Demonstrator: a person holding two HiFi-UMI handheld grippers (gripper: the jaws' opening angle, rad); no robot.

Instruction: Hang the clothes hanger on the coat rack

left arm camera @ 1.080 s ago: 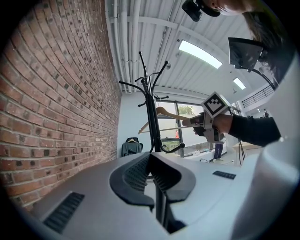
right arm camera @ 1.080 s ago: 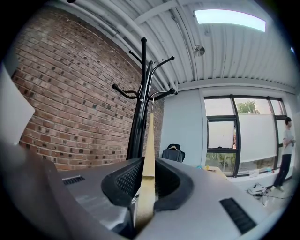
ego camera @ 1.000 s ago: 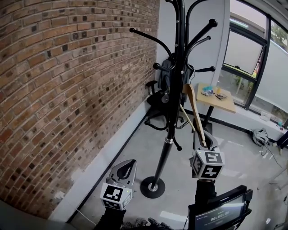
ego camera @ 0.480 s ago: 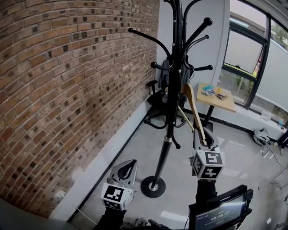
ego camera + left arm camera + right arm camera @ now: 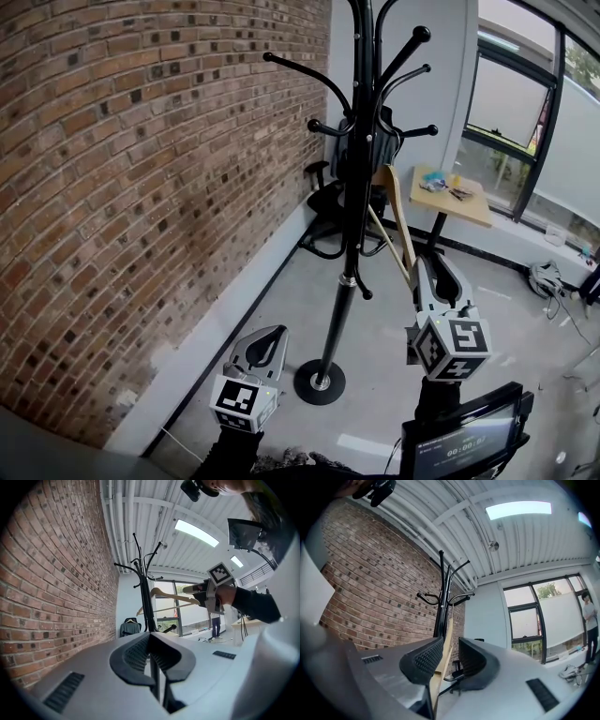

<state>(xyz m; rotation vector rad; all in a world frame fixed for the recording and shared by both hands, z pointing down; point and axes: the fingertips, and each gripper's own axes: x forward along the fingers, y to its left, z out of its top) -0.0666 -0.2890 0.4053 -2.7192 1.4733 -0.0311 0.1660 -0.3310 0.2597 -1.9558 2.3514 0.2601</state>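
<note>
The black coat rack [image 5: 354,187] stands by the brick wall, its curved pegs spreading at the top. A wooden clothes hanger [image 5: 396,211] hangs tilted just right of the pole, its hook end up near the pegs. My right gripper [image 5: 433,262] is shut on the hanger's lower arm tip. In the right gripper view the hanger [image 5: 446,639] runs up between the jaws of that gripper [image 5: 450,651] towards the rack [image 5: 439,606]. My left gripper [image 5: 269,336] hangs low left of the rack's base, shut on nothing. The left gripper view shows its gripper [image 5: 151,641], the hanger [image 5: 168,595] and the rack [image 5: 140,583].
The brick wall [image 5: 141,187] runs along the left. The rack's round base [image 5: 319,382] sits on the grey floor. Behind the rack stand an office chair [image 5: 328,202] and a small wooden table [image 5: 450,197] by the windows. A screen [image 5: 459,450] sits at bottom right.
My right gripper has risen and moved slightly right with the hanger. The rack's pegs sit higher in the head view. The left gripper has barely moved.
</note>
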